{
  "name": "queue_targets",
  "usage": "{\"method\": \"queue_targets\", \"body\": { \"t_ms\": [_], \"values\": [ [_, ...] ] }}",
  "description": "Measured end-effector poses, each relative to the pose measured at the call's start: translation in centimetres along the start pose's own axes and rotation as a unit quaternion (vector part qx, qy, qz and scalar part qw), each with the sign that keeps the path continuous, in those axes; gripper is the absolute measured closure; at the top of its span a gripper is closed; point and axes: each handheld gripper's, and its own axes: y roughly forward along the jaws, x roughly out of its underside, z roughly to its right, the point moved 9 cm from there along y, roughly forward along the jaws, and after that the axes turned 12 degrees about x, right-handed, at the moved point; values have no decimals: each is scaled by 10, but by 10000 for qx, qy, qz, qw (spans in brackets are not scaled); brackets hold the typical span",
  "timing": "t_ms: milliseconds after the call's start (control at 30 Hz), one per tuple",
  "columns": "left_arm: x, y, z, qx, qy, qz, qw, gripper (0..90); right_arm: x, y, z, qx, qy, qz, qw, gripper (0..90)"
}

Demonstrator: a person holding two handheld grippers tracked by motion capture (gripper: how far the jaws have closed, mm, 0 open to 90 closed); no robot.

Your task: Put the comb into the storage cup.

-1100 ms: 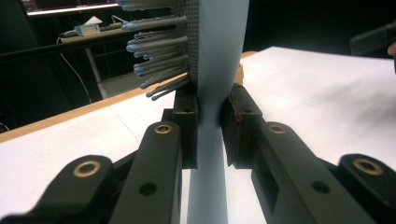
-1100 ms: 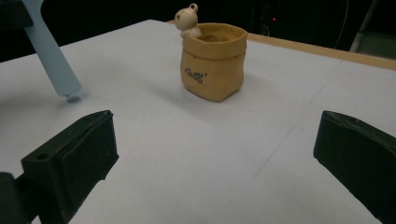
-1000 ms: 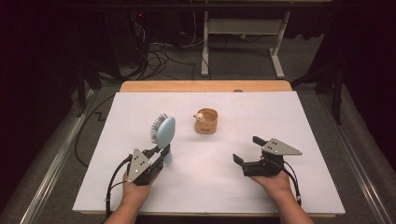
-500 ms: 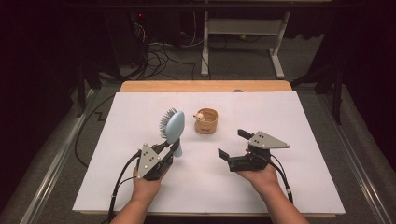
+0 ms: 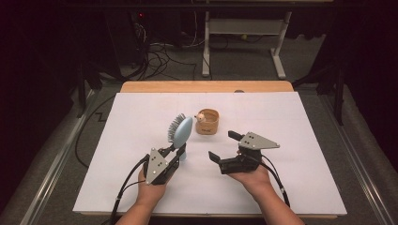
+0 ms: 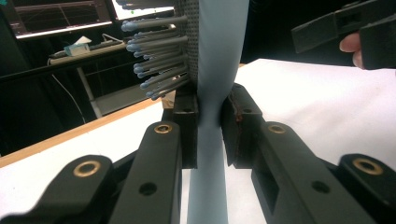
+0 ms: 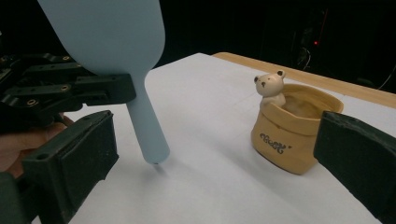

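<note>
The left tool (image 5: 176,151) pinches the light blue hairbrush (image 5: 180,132) by the neck of its handle, holding it upright, bristles facing left in the high view, handle tip touching or just above the white bench (image 5: 300,122). The right tool (image 5: 222,146), jaws spread wide and empty, sits just right of the brush. A tan bear pot (image 5: 208,121) stands close behind.
</note>
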Motion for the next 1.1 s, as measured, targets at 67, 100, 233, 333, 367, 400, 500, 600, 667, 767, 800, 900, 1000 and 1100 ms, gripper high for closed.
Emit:
{"method": "queue_targets", "body": {
  "t_ms": [67,100,233,333,367,400,500,600,667,767,800,900,1000,1100],
  "values": [
    [0,0,2,11,24,-1,10000,775,-2,0,-2,-26,-29,22,10000,0],
    [0,0,2,13,29,16,10000,775,-3,0,-3,-37,-14,20,10000,0],
    [0,0,4,-2,68,2,10000,775,-7,1,-7,-63,-49,48,10000,0],
    [1,0,4,-26,69,-11,10000,775,-12,2,-12,-107,-46,87,9999,0],
    [1,0,4,-31,75,-9,10000,775,-14,2,-14,-127,-45,110,9998,0],
    [1,0,4,-24,77,-9,10000,775,-16,3,-16,-145,-59,129,9998,0],
    [1,0,6,-16,72,-3,10000,775,-21,5,-22,-208,-72,157,9996,0],
    [1,1,7,1,90,-9,10000,775,-26,7,-28,-272,-94,193,9994,0],
    [-1,0,8,-5,108,-2,9999,775,-29,8,-32,-314,-93,200,9993,0],
    [-2,0,9,-20,118,24,9999,775,-35,9,-39,-373,-120,249,9989,0],
    [-3,0,9,-19,129,19,9999,775,-36,10,-41,-386,-131,244,9989,0],
    [-3,1,10,-20,140,12,9999,775,-40,11,-46,-429,-152,272,9986,0],
    [-2,2,11,-27,153,-14,9999,775,-45,12,-50,-461,-142,304,9984,0],
    [-2,3,12,-24,140,-16,9999,775,-47,14,-52,-476,-139,322,9983,0]
  ]
}}
